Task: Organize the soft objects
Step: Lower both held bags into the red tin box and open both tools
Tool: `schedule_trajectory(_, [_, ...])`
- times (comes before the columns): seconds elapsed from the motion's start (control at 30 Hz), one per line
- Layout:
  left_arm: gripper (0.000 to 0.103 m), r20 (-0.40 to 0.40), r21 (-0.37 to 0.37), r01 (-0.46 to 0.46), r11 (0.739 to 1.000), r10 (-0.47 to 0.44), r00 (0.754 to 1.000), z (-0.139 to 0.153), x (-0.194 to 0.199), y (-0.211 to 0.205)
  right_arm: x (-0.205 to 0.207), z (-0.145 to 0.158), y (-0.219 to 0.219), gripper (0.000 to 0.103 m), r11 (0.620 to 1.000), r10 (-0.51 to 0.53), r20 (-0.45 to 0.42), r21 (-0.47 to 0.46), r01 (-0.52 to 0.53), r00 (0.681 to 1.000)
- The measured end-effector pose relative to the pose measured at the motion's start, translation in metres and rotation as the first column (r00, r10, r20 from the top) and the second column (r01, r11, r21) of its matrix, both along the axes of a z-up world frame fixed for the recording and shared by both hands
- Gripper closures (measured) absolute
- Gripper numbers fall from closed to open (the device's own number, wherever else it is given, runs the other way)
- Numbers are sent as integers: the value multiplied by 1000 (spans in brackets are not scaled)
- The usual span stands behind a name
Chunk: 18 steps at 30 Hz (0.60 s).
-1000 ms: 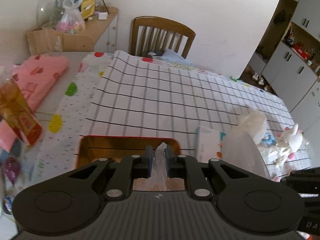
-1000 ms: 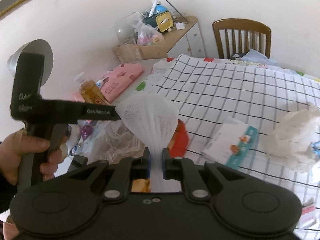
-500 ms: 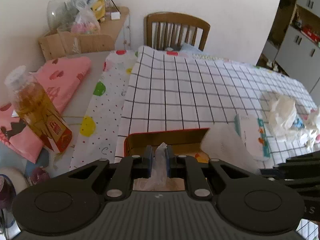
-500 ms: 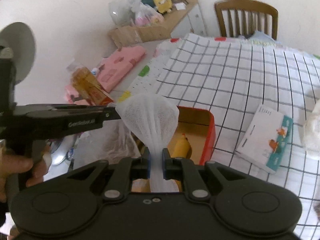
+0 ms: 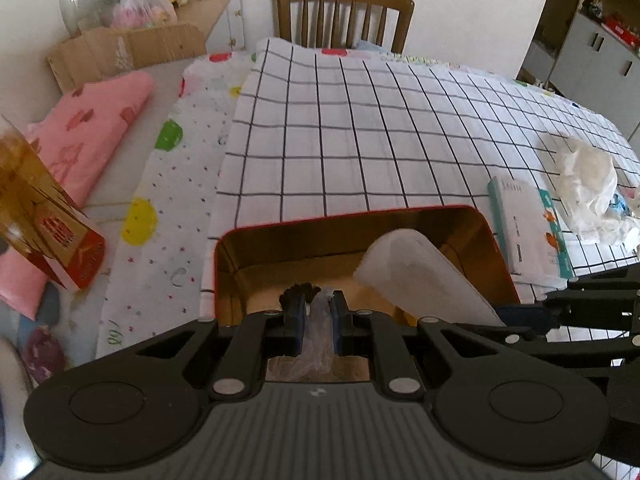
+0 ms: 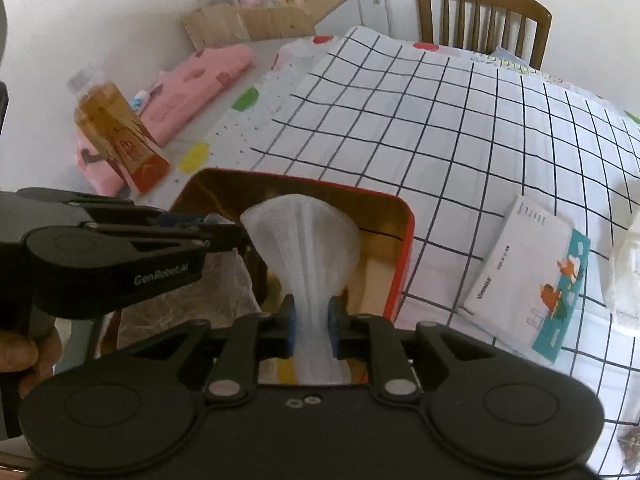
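Over the near edge of the tabletop (image 5: 360, 128), both grippers hang above the red tin (image 6: 402, 240) with its gold inside. The right gripper (image 6: 311, 326) has its fingers pressed onto a white mesh cloth (image 6: 302, 236), pinched at the neck so the fabric fans out ahead of the fingers, its long axis running straight forward along them and down toward the tin's open mouth. The left gripper (image 5: 316, 320) pinches a thin, clear plastic wrap (image 5: 318, 312) between its fingers, right at the tin's near wall. The cloth sits directly above the tin, so I judge that lowering and letting go is what remains, and the right hand is the one placed to do it. Compared with a second ago, the tin has come much closer beneath both grippers, and the cloth now overlaps its interior instead of floating beside it.
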State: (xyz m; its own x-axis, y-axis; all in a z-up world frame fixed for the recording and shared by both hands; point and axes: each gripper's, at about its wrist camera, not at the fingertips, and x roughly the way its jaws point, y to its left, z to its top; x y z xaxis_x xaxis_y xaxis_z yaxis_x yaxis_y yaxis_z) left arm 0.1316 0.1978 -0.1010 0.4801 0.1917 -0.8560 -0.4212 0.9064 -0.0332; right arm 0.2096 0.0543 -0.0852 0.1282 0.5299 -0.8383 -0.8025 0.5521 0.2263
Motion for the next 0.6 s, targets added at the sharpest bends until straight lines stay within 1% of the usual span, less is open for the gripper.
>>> schedule_trajectory(0.2, [90, -25, -31, 18, 999, -19, 1000, -12, 3, -1, 4, -3, 1, 76, 1000, -4, -5, 0, 4, 1000])
schedule_trajectory(0.23, [90, -27, -36, 17, 999, -18, 999, -13, 3, -1, 4, -4, 0, 76, 1000, -4, -9, 3, 4, 1000])
schedule_trajectory(0.37, [89, -16, -64, 8, 998, -9, 1000, -14, 1, 3, 4, -1, -2, 67, 1000, 0, -1, 15, 0, 1000])
schedule_trajectory(0.4, [87, -13, -70, 4, 998, -5, 1000, -14, 1, 4, 3, 0, -2, 65, 1000, 0, 6, 16, 0, 1000])
schedule_trajectory(0.47, [81, -4, -75, 2, 997, -2, 1000, -14, 0, 5, 2, 1, -3, 64, 1000, 1, 8, 23, -1, 1000])
schedule_trajectory(0.57, [62, 12, -80, -4, 997, 5, 1000, -12, -3, 6, 2, 4, -6, 59, 999, 0, 8, 35, 0, 1000])
schedule_trajectory(0.6, [48, 19, -78, -5, 997, 7, 1000, -11, -4, 6, 1, 5, -6, 57, 999, 4, 8, 39, -5, 1000])
